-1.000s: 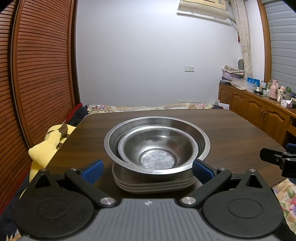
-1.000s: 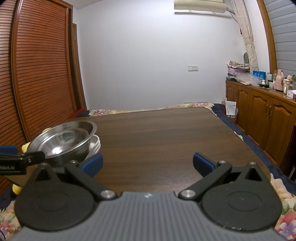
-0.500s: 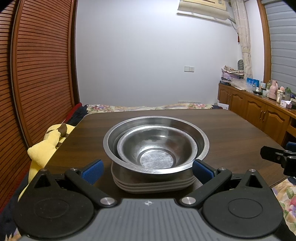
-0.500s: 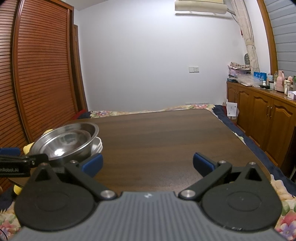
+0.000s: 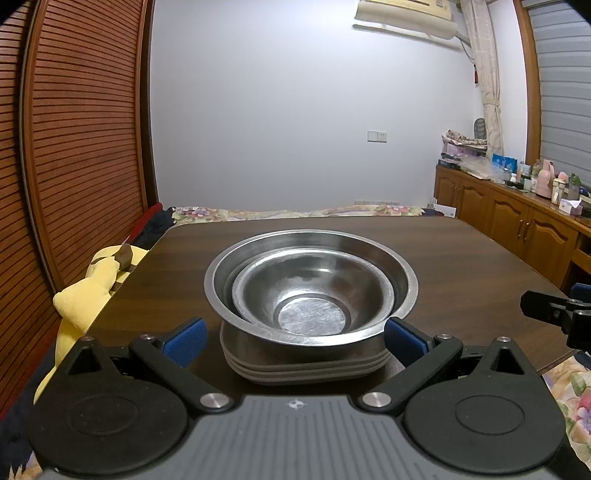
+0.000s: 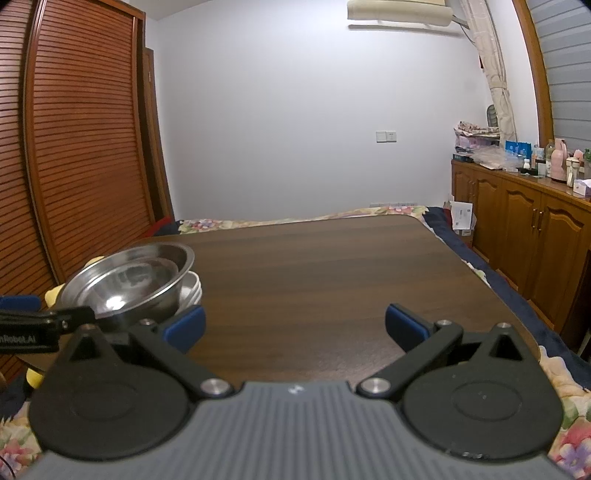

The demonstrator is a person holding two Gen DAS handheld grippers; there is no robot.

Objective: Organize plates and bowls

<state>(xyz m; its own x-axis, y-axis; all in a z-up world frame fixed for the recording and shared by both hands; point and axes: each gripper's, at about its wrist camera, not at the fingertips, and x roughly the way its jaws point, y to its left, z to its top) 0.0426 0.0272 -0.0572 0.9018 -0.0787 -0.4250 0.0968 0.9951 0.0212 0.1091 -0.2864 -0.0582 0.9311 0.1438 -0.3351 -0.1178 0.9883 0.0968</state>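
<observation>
Left wrist view, L to R: yellow plush toy point(image 5: 79, 295) hangs off the table's left edge, beside the slatted wooden wardrobe doors point(image 5: 81, 147). Dark wood table point(image 5: 461, 266) carries one stack near its near-left corner: grey plates point(image 5: 306, 367) at the bottom, approx three rims showing, a large steel bowl point(image 5: 402, 280) sitting on them, and a smaller steel bowl point(image 5: 310, 295) nested inside it, pushed toward the near-left side of the big one. Left gripper point(image 5: 295, 334) is spread wide, blue pads point(image 5: 184, 336) either side of the plate stack w/ a gap on both sides; nothing held, no contact visible. Far right of this view, tip of the right gripper point(image 5: 554, 314) pokes in over the table's right edge. Beyond it, wooden cabinets point(image 5: 517, 229) w/ bottles and clutter on top. AC unit point(image 5: 402, 14) high on the white wall.

Right wrist view, L to R: left gripper's finger crosses the left border in front of the stack. Same bowls and plates sit at the table's left edge, large bowl rim overhanging the plates. Right gripper point(image 6: 295, 325) is also wide open, holding nothing, over bare table near the near edge, well apart from the stack; its left pad point(image 6: 184, 326) lines up just in front of the plates, contact can't be told. Floral bedding point(image 6: 295, 218) shows past the table's far edge.
</observation>
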